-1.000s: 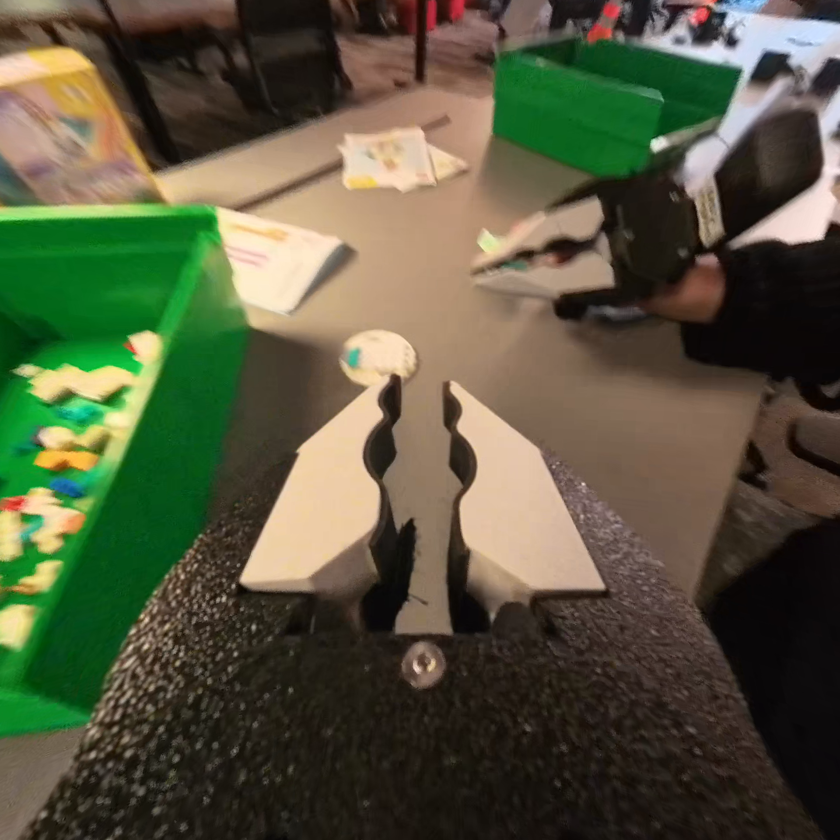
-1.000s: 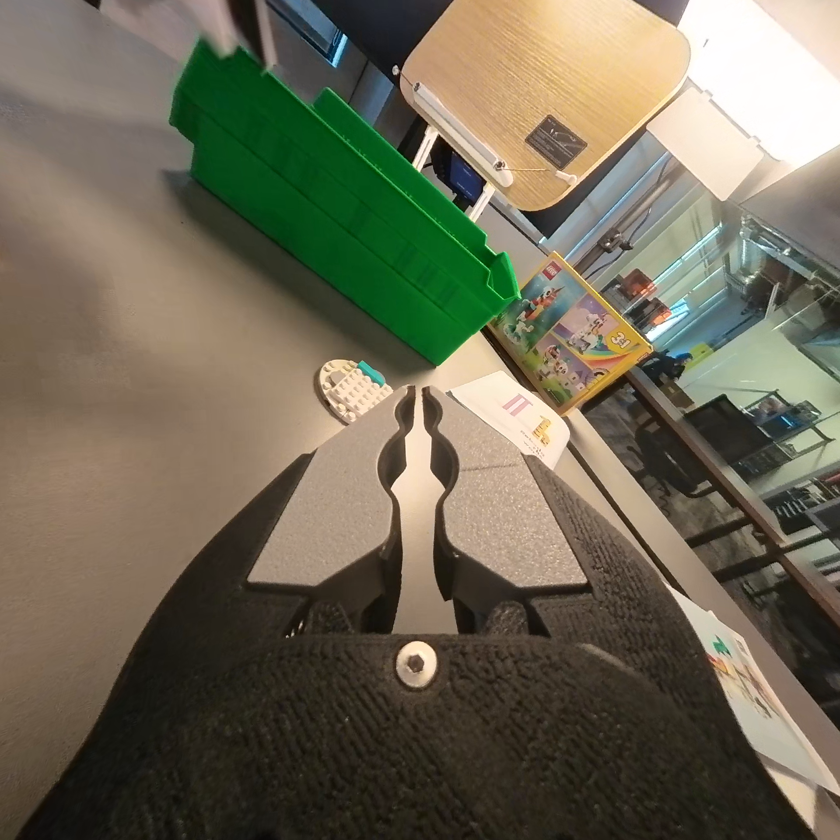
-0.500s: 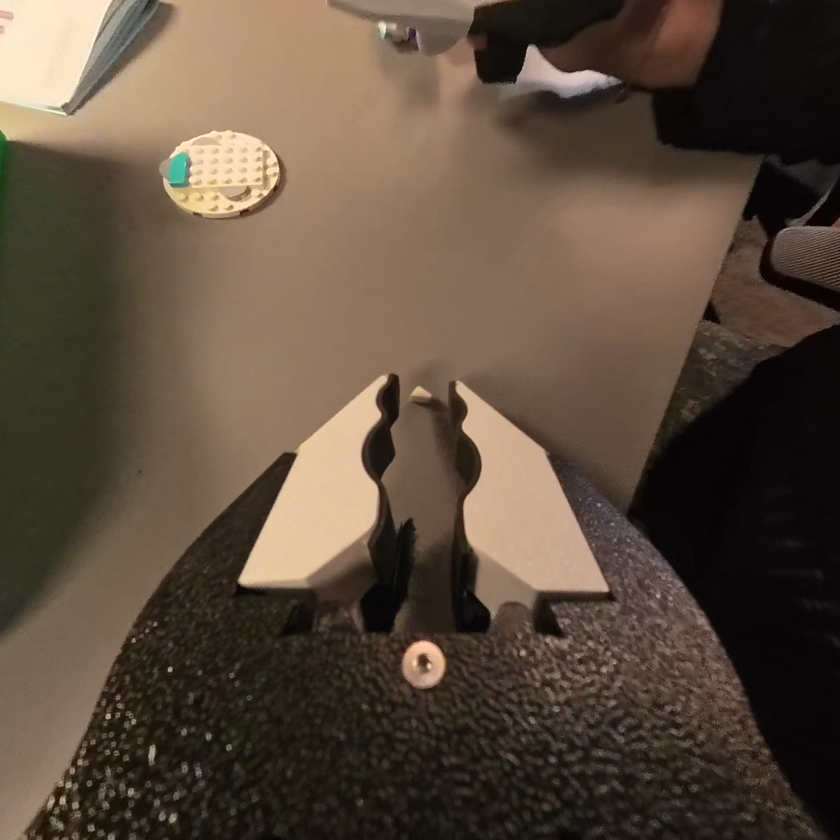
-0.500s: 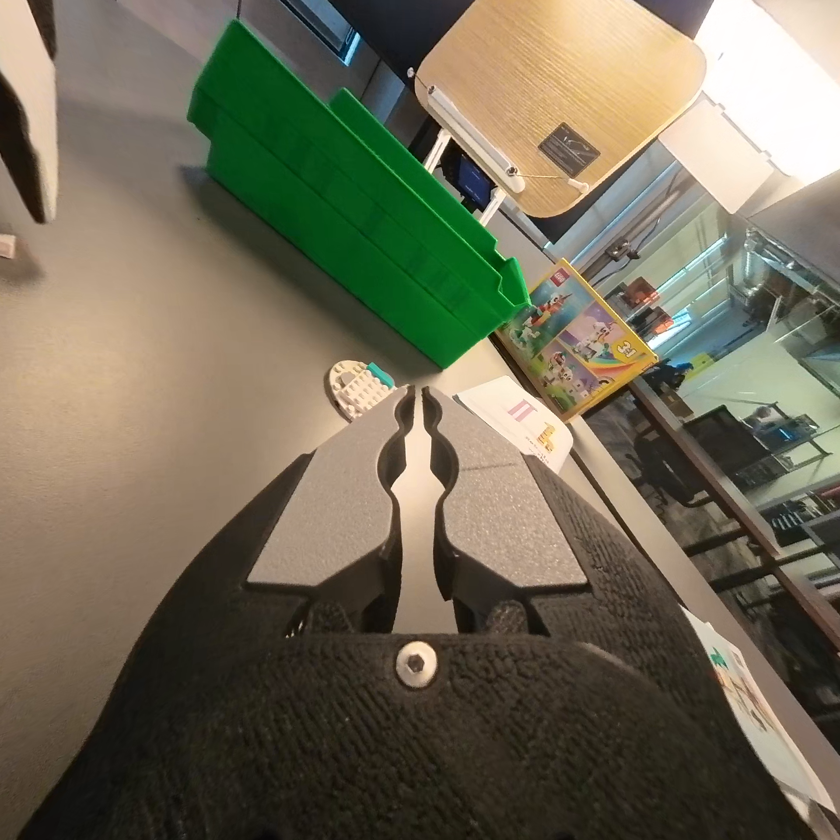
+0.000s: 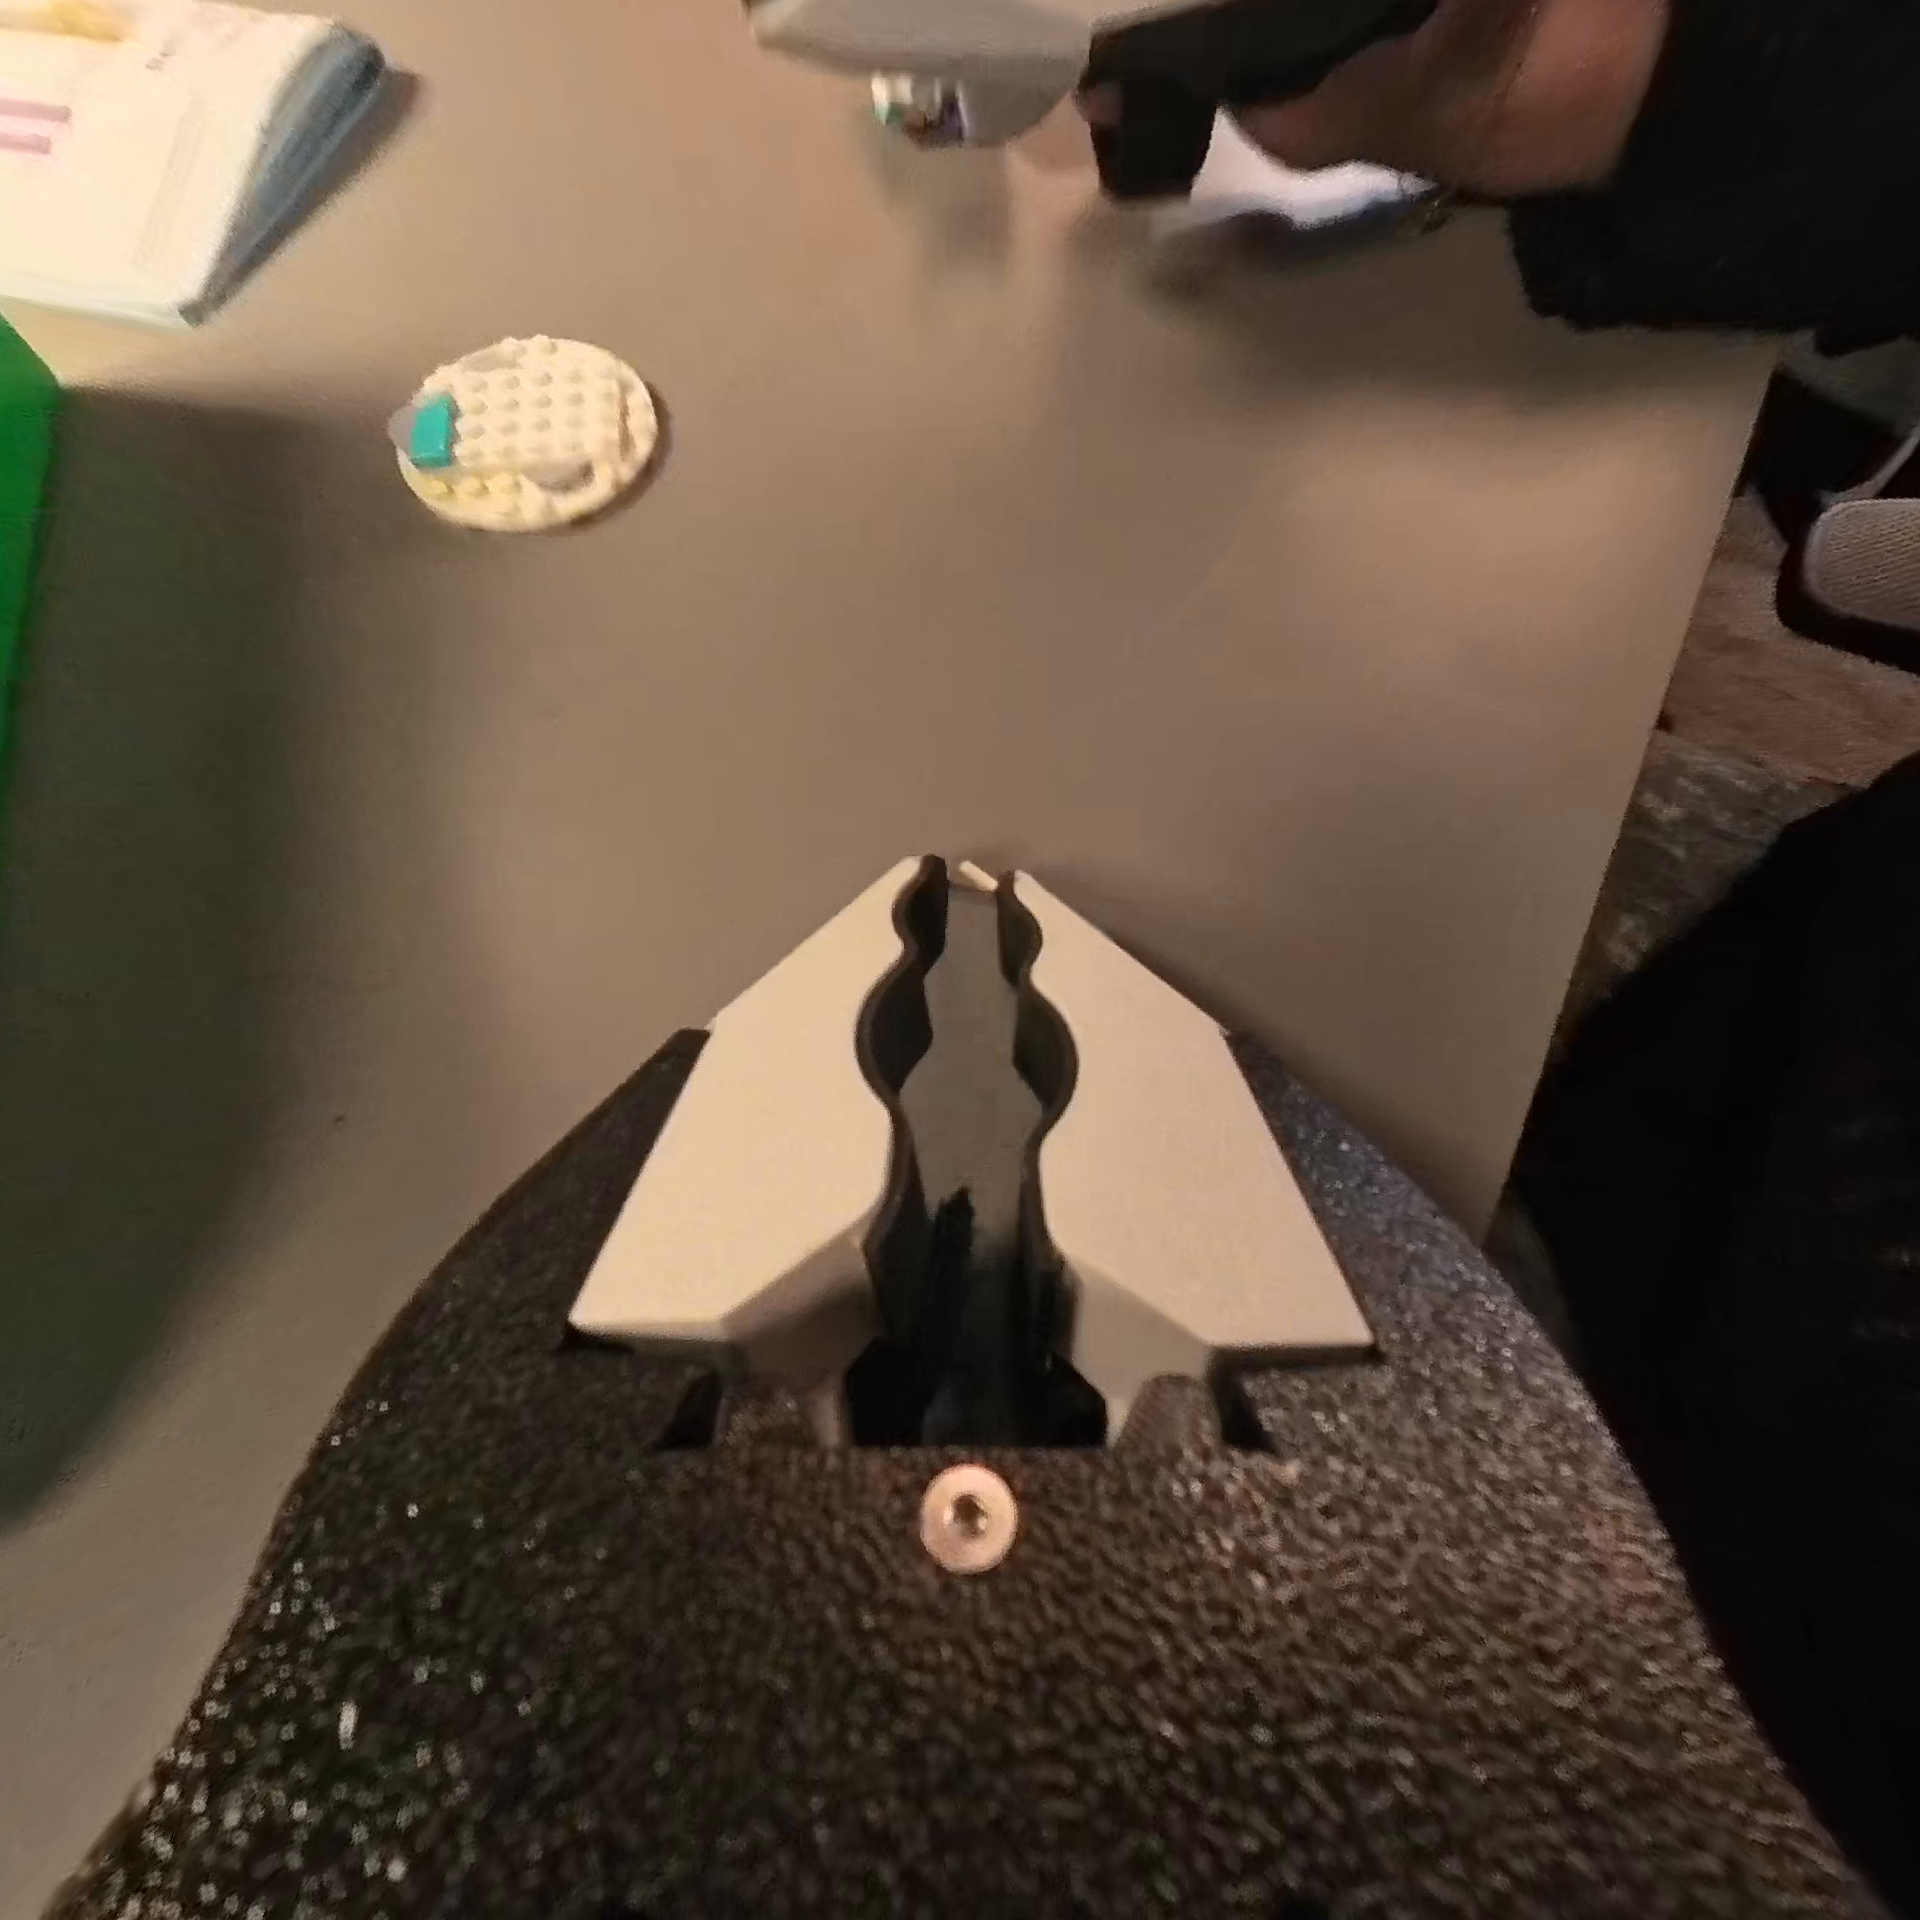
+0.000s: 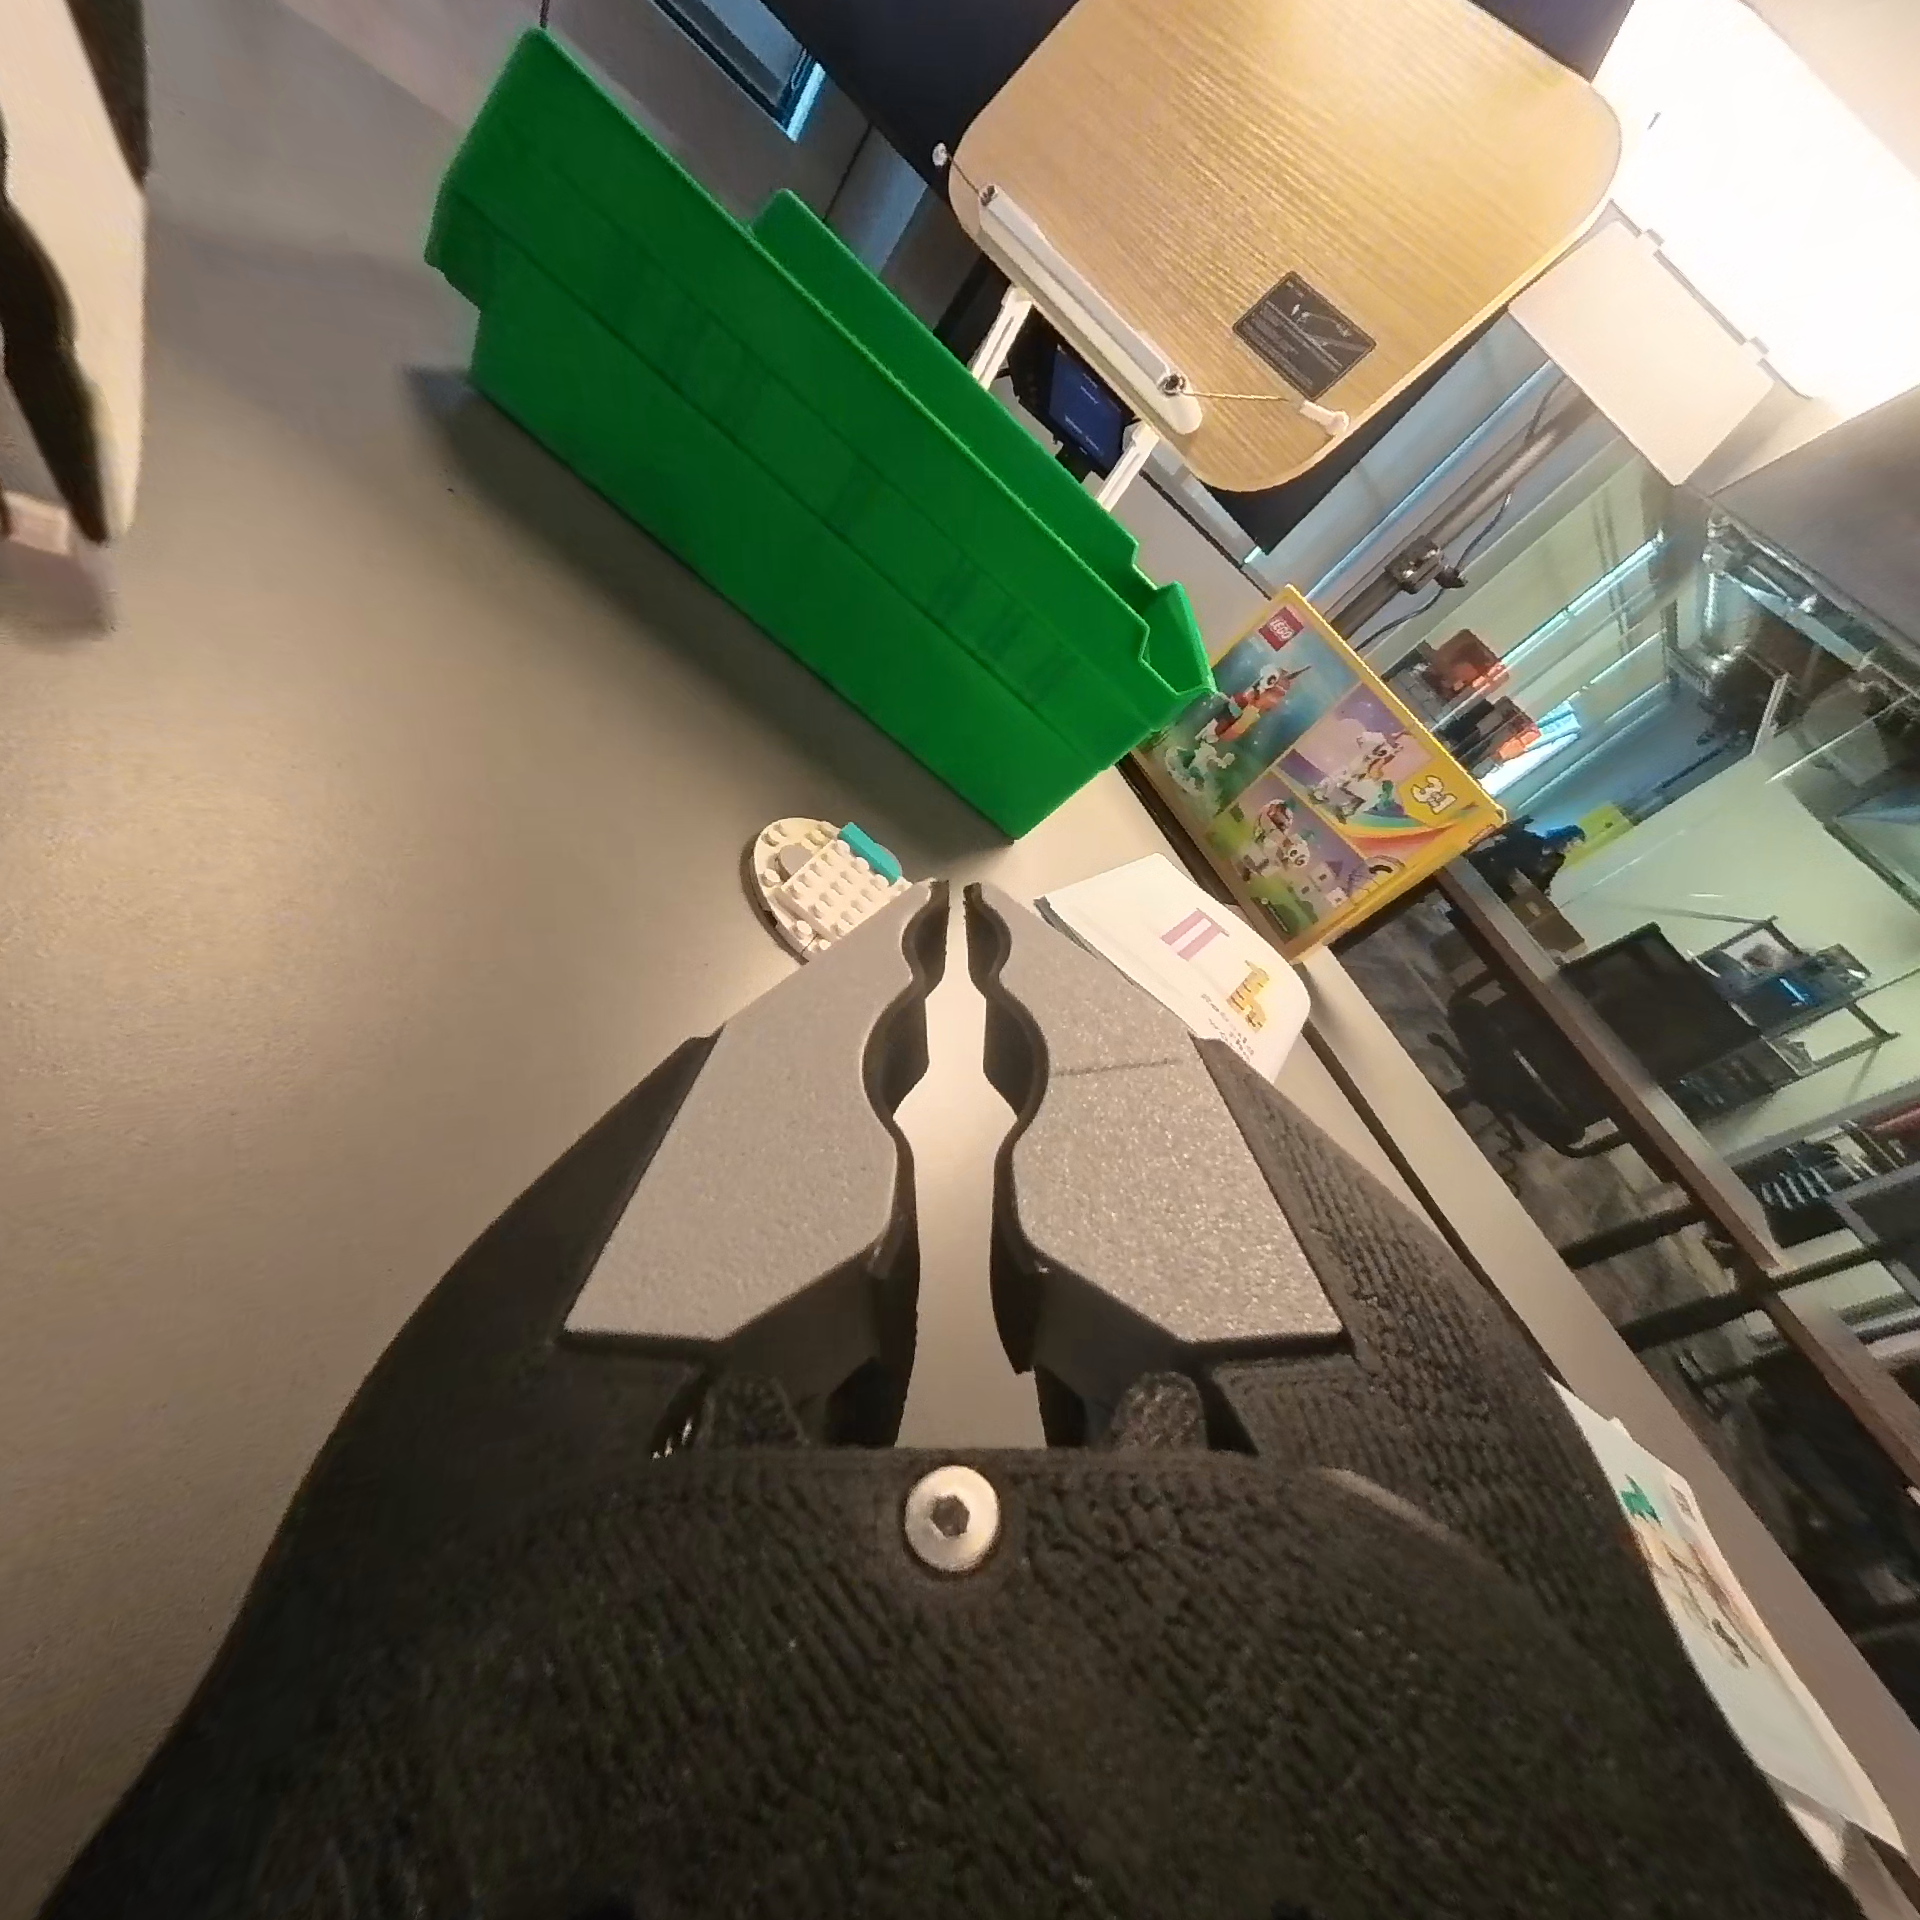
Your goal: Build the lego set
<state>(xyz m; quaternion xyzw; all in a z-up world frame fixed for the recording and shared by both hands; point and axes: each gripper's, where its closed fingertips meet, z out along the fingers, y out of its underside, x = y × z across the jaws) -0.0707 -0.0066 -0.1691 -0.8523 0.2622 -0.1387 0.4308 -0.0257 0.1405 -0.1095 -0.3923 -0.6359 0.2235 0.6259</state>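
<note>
My left gripper (image 5: pixel 971 873) points down at the grey table (image 5: pixel 1039 571), near its right edge. Its jaws are closed to a narrow gap on a small white piece (image 5: pixel 979 876) held at the very tips. The right wrist view shows that gripper (image 6: pixel 73 312) at the far left, with the white piece (image 6: pixel 42 525) at its tip. My right gripper (image 6: pixel 956 894) is shut with nothing in it. Its tips are just in front of a round white studded plate (image 6: pixel 821 883) bearing a teal piece (image 6: pixel 871 847). That plate (image 5: pixel 530 436) lies to the upper left in the left wrist view.
A green bin (image 6: pixel 779 468) stands behind the plate, and its edge (image 5: pixel 21 499) shows at the far left. A white booklet (image 6: pixel 1184 956) and a colourful toy box (image 6: pixel 1320 769) lie beyond. The table edge (image 5: pixel 1662 727) runs down the right, and a person's hand (image 5: pixel 1455 94) holds the other gripper. Spacing between my two grippers at the tips: around 15 cm.
My left gripper swung down from the bin towards the table's near edge, and its jaws narrowed around the small white piece. My right gripper stayed shut and barely moved.
</note>
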